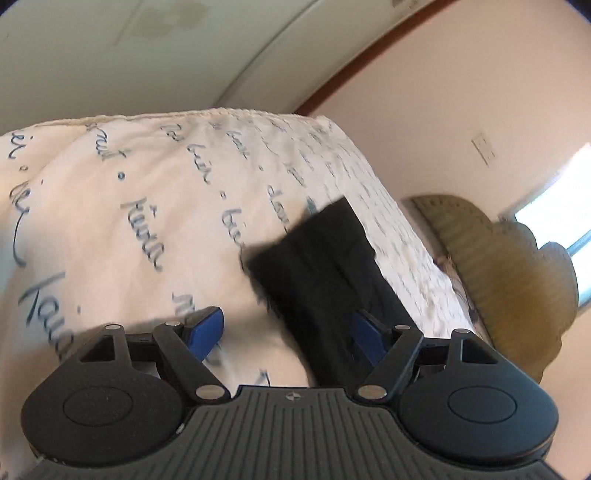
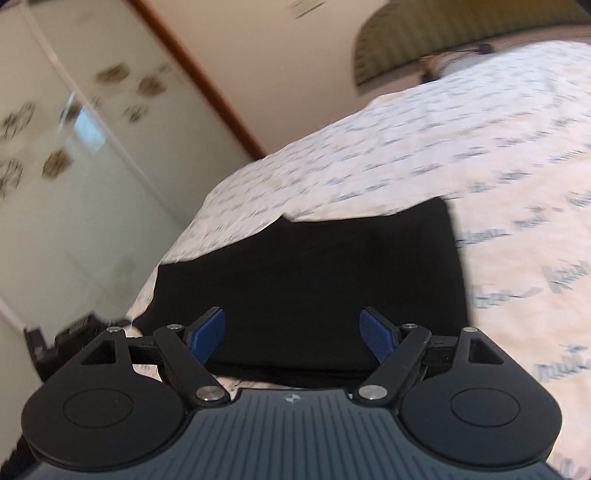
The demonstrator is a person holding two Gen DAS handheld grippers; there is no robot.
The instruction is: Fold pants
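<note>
Olive ribbed headboard sits at the bed's far end; nothing lies between my grippers and the black folded fabric pants on the white script-printed bedsheet. In the left view, their long axis runs away toward the headboard. My left gripper and right gripper both have fingers spread apart, holding nothing.

Pants lie flat on the bed cover, folded into a block, near the cover's left edge in my R view. My R gripper sits just before them, my L gripper at their near end. Headboard behind, wardrobe off left.
</note>
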